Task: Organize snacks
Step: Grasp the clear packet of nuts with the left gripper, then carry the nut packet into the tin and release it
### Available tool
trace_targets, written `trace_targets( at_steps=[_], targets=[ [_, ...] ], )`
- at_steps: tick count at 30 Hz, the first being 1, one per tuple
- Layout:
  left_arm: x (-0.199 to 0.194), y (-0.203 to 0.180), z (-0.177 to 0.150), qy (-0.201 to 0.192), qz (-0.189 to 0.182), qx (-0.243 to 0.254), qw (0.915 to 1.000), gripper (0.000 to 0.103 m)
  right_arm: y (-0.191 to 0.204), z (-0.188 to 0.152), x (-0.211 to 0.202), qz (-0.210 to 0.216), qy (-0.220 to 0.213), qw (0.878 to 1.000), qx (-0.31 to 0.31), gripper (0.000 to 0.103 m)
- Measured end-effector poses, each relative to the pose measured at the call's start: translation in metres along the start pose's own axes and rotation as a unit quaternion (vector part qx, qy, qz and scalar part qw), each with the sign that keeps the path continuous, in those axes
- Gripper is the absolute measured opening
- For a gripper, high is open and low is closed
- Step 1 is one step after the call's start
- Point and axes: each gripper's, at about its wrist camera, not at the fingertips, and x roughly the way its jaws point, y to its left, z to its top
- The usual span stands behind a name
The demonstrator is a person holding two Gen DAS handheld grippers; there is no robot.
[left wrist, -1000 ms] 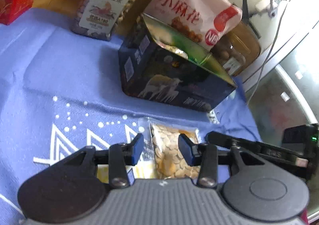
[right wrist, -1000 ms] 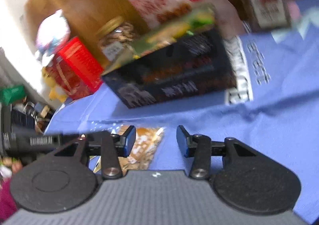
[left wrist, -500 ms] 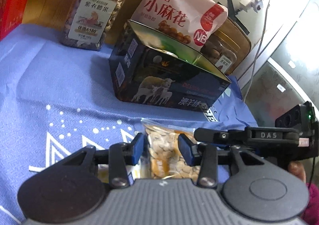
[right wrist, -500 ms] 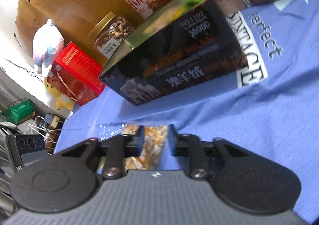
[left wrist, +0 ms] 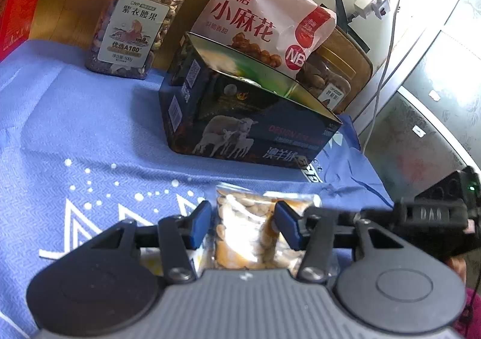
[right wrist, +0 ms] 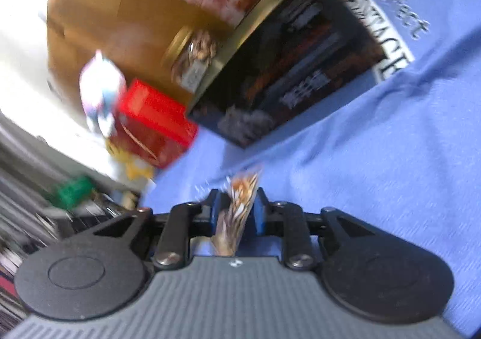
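Note:
A clear packet of nuts (left wrist: pixel 246 227) lies on the blue cloth (left wrist: pixel 75 128) in front of a dark box with a sheep picture (left wrist: pixel 249 128). It sits between the fingers of my left gripper (left wrist: pixel 242 224). Those jaws are opening, and the left pad stands a little off the packet. In the blurred right wrist view, a nut packet (right wrist: pixel 240 203) stands on edge between the blue pads of my right gripper (right wrist: pixel 237 212). The pads pinch it while the jaws ease slightly wider. The other gripper's black housing (left wrist: pixel 436 215) reaches in from the right.
A pink snack bag (left wrist: pixel 261 23) leans behind the dark box (right wrist: pixel 300 74). A nut jar (left wrist: pixel 135 29) stands at the back left and a second jar (left wrist: pixel 330 80) at the back right. A red box (right wrist: pixel 150 125) is at the far left. A cable (left wrist: pixel 381 68) hangs beyond the cloth's right edge.
My right gripper closed around the nut packet and rolled, and its view is now blurred. My left jaws have widened a little around the packet.

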Motion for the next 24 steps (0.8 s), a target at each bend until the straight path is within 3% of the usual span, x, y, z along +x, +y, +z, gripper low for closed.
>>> trace_targets(
  at_steps=[2, 5, 8, 10, 12, 16, 17, 19, 24],
  targets=[
    [-0.001, 0.002, 0.001, -0.001, -0.003, -0.004, 1.0000, 0.048, 0.010, -0.005, 0.003, -0.022, 0.000, 0.999, -0.028, 0.018],
    [-0.005, 0.008, 0.003, -0.003, -0.010, -0.020, 0.9997, 0.054, 0.003, -0.003, -0.003, -0.006, -0.016, 1.000, -0.001, 0.013],
    [-0.015, 0.015, 0.006, -0.021, -0.040, -0.037, 0.9983, 0.067, -0.010, 0.000, -0.015, 0.025, -0.028, 0.999, 0.032, 0.011],
    [-0.019, 0.016, 0.006, -0.023, -0.073, -0.049, 0.9958, 0.085, -0.019, 0.000, -0.022, 0.058, -0.035, 0.996, 0.065, 0.011],
    [-0.021, 0.015, 0.006, -0.021, -0.099, -0.051, 0.9936, 0.086, -0.026, 0.001, -0.028, 0.083, -0.042, 0.992, 0.089, 0.011],
    [-0.016, 0.011, 0.004, -0.005, -0.109, -0.048, 0.9929, 0.085, -0.038, 0.002, -0.033, 0.156, -0.048, 0.976, 0.144, 0.011],
    [-0.016, 0.010, 0.004, -0.005, -0.116, -0.049, 0.9920, 0.083, -0.037, 0.003, -0.034, 0.166, -0.048, 0.974, 0.148, 0.011],
    [-0.017, 0.009, 0.004, -0.004, -0.139, -0.048, 0.9890, 0.053, -0.033, 0.003, -0.034, 0.163, -0.050, 0.975, 0.142, 0.011],
    [-0.017, 0.012, 0.010, -0.011, -0.135, -0.062, 0.9888, 0.031, -0.031, 0.009, -0.037, 0.147, -0.053, 0.979, 0.130, 0.011]
  ],
)
